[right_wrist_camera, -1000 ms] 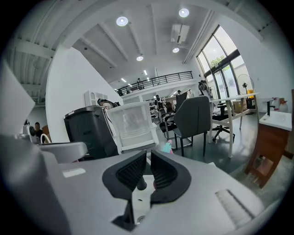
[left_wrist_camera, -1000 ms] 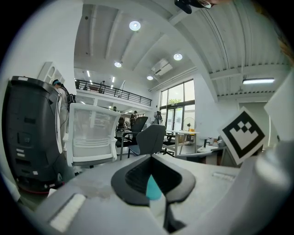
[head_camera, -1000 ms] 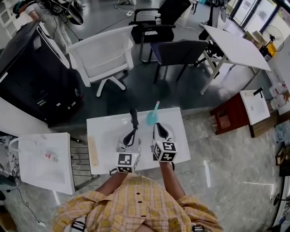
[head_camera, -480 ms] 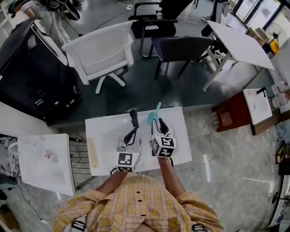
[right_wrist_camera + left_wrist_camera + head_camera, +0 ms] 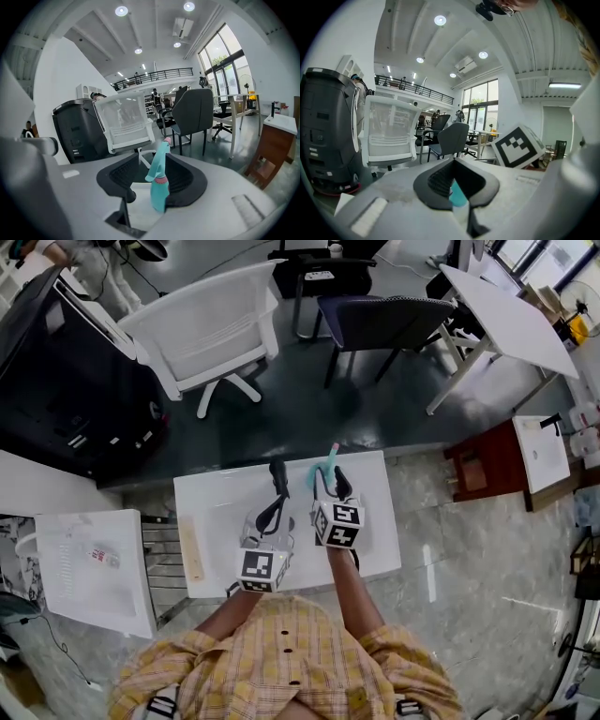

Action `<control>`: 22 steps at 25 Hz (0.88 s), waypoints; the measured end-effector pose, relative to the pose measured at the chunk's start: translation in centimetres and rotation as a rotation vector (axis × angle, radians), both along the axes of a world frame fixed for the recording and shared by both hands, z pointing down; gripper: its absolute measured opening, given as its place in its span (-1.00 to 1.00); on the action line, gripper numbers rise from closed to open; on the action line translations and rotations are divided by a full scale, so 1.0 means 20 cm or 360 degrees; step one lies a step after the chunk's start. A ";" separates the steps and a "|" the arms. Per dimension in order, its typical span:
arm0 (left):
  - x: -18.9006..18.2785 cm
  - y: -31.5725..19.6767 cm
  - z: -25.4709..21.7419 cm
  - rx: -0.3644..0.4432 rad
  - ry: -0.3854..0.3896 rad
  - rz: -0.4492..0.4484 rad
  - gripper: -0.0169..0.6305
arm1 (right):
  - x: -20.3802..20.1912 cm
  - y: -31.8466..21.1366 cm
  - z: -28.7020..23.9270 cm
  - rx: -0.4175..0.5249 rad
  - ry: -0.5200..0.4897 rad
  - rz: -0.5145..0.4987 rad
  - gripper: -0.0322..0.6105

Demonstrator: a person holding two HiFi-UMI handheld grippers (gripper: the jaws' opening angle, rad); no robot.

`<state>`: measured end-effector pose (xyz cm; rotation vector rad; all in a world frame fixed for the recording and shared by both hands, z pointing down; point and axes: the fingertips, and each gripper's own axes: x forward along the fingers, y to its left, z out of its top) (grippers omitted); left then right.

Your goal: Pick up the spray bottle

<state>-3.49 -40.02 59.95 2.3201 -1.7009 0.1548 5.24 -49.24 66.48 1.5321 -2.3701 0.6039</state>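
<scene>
Spray bottle (image 5: 324, 472): It is teal with a pink tip. It stands upright on the white table (image 5: 216, 521), near the far edge.
Right gripper (image 5: 329, 486): Its jaws are wide apart and have just been opening. The bottle stands between them. It is close to the right-hand pad, with a clear gap to the other pad. The jaws do not squeeze it.
Left gripper (image 5: 277, 474): Its tips are pressed together and it holds nothing. It points across the table, just to the left of the bottle.
Chairs: A white chair (image 5: 211, 334) and a dark chair (image 5: 394, 320) stand on the floor past the table.
</scene>
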 end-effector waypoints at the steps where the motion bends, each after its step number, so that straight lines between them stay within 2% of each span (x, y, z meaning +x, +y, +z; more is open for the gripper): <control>1: 0.00 0.00 0.01 -0.0006 0.0000 -0.0001 -0.95 | 0.00 -0.01 0.01 -0.0005 0.0018 0.0006 -0.38; 10: 0.00 -0.02 0.07 -0.0039 -0.0012 0.0002 -0.95 | -0.01 -0.09 0.13 -0.0044 0.0158 0.0049 -0.41; 14: 0.00 -0.01 0.08 -0.0049 -0.0016 0.0005 -0.95 | -0.01 -0.10 0.12 -0.0013 0.0266 0.0047 -0.60; 16: -0.01 -0.01 0.07 -0.0043 -0.0017 0.0003 -0.95 | 0.00 -0.09 0.12 -0.0002 0.0314 0.0031 -0.63; 22: 0.02 0.01 0.04 -0.0015 -0.0008 -0.0003 -0.95 | 0.02 -0.06 0.09 -0.0006 0.0309 0.0007 -0.64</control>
